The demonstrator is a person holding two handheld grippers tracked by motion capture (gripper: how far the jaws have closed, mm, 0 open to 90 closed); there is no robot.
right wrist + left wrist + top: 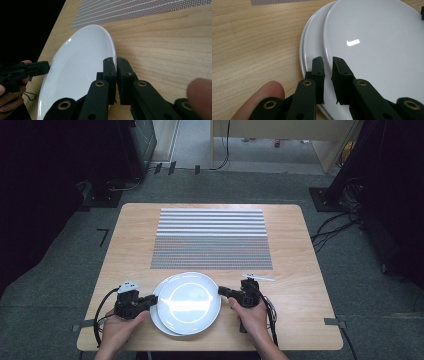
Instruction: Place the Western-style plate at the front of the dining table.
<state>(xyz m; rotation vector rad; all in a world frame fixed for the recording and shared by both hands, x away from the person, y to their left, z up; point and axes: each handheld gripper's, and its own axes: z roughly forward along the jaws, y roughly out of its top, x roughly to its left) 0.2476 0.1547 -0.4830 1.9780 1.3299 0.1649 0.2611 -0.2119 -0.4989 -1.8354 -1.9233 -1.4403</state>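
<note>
Two white plates lie stacked and offset near the table's front edge. The top plate (192, 302) (374, 42) (77, 70) covers most of the lower plate (156, 319) (310, 50), whose rim shows at the left. My left gripper (154, 299) (327, 60) straddles the top plate's left rim, jaws closed to a narrow gap on it. My right gripper (221, 291) (116, 60) is shut on the same plate's right rim. In the right gripper view the left gripper (25, 71) and its hand appear across the plate.
A grey striped placemat (211, 239) (130, 10) covers the middle and far part of the wooden table (300, 285). Bare wood lies on both sides of the plates. Dark equipment and cables stand on the floor around the table.
</note>
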